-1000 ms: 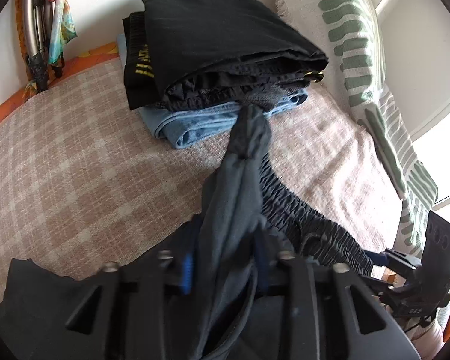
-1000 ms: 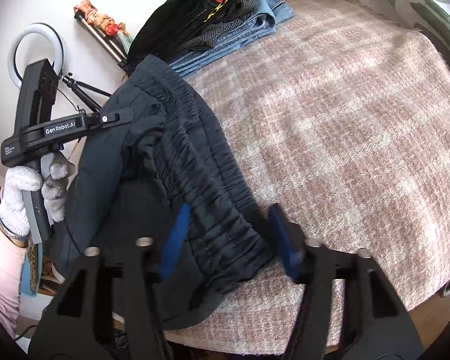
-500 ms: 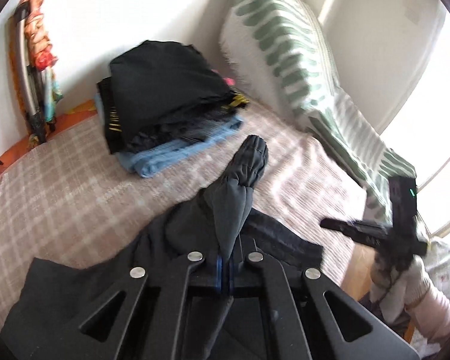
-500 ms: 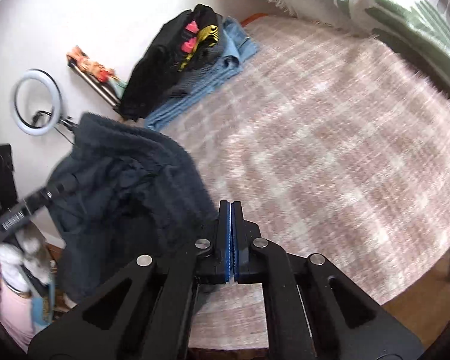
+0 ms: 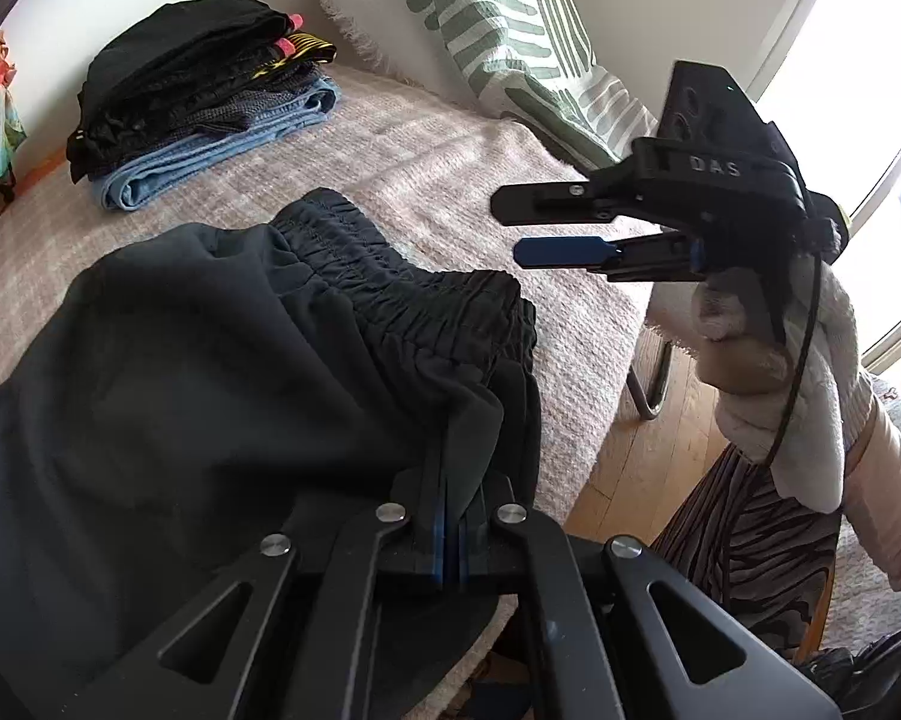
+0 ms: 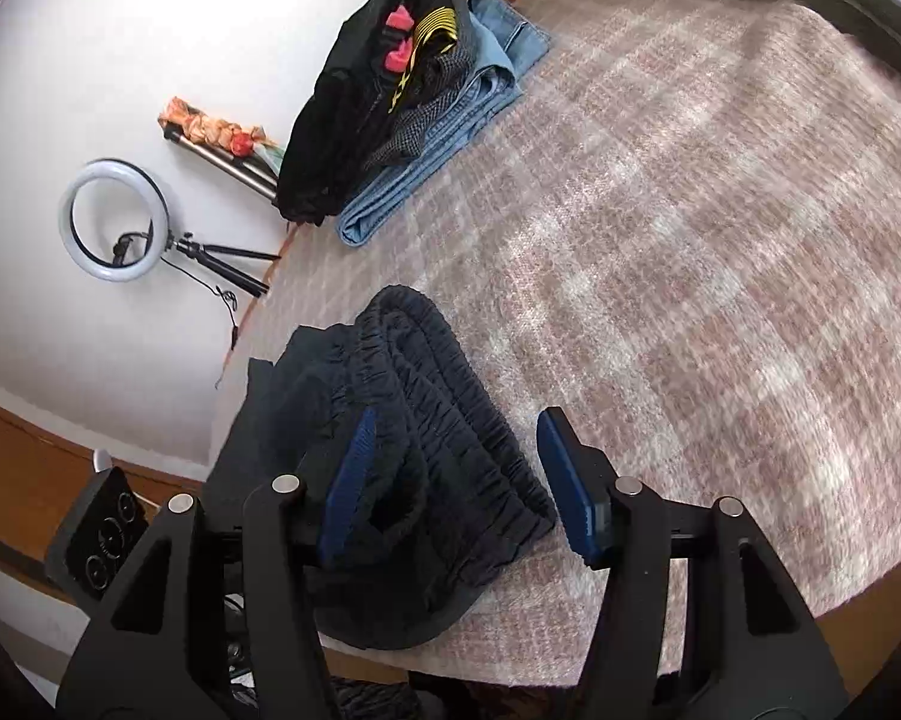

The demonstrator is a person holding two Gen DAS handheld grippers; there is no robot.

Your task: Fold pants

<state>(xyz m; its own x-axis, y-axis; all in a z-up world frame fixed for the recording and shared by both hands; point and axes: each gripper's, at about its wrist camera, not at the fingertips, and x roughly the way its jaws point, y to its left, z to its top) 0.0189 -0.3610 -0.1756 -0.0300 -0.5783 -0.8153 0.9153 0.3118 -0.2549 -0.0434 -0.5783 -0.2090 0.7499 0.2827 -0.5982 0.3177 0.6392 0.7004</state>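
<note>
Pants lie bunched at the near edge of the bed, dark fabric with the gathered elastic waistband running roughly from the far left toward the near right corner in the left wrist view. Left tongs are pinched tight on a fold of the cloth just below that waistband, so the garment hangs from them on the near side. Right tongs are opening, their blue pads standing apart with the waistband's end lying under and between them, not pressed by either pad; in the left view they hover just off the bed's edge, to the right of the waistband, in a gloved hand.

What the coming move turns on, I judge, is that the waistband's free end points toward the right tongs, which are the nearer to it, while the left already anchor the other side. Closing on that end would let the band be drawn out straight along its length. A stack of folded clothes sits well apart at the far side
</note>
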